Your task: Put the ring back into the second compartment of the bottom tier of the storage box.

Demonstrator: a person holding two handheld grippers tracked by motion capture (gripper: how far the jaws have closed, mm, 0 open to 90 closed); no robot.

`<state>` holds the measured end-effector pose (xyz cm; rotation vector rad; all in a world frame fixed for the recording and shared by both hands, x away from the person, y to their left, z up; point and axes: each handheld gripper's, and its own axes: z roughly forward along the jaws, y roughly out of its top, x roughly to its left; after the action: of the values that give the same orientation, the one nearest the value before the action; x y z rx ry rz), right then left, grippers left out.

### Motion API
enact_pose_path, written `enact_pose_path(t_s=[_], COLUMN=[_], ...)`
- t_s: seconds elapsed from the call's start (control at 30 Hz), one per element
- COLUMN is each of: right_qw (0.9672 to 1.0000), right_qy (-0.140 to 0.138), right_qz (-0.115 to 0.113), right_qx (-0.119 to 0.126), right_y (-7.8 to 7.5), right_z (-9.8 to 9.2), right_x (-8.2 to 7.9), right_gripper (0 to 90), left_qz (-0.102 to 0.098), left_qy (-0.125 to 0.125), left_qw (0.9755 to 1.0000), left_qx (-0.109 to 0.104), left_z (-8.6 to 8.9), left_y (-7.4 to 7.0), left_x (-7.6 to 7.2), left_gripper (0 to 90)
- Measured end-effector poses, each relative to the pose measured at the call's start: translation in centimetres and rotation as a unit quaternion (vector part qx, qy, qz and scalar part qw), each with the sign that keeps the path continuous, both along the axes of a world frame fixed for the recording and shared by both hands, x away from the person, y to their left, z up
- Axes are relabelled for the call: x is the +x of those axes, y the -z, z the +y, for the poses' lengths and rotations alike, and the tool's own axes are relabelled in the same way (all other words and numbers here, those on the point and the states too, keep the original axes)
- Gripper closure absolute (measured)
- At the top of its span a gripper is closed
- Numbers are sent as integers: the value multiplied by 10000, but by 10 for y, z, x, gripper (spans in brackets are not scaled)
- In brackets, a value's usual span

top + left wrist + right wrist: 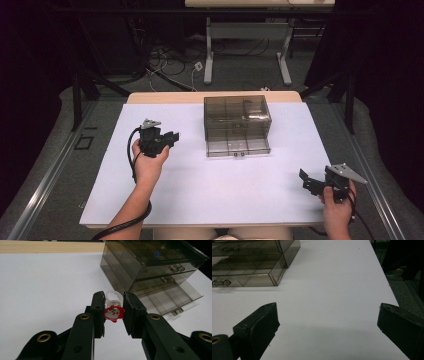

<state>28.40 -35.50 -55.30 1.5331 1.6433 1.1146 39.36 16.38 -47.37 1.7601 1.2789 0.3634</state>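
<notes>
My left gripper [113, 306] is shut on a small clear plastic ring [113, 295] with a red and white Santa figure [114, 313] on it, held above the white table. In the high view the left gripper [170, 137] points right toward a smoky transparent drawer box [237, 119], a short way off its left side. The box's bottom drawer [239, 145] is pulled out, and its divided compartments look empty. My right gripper [306, 181] hovers at the table's front right corner with its jaws wide apart and nothing between them [328, 322].
A white sheet [210, 190] covers the wooden table. The table's right edge [387, 282] runs close beside the right gripper. Beyond the table stand desk legs and loose cables on the floor [175, 65]. Black cables trail from both grippers.
</notes>
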Motion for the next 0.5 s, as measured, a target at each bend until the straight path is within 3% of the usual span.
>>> enact_pose_path(t_s=[0.5], right_qw=[10000], right_qy=[-23], right_qz=[-28], right_qx=[19], right_y=[1], right_z=[1], right_x=[1], right_gripper=[30], left_qz=[-90], left_qy=[361], left_qw=[9993], left_qx=[100], left_z=[-41], left_y=[-18], left_x=[16], left_gripper=[715])
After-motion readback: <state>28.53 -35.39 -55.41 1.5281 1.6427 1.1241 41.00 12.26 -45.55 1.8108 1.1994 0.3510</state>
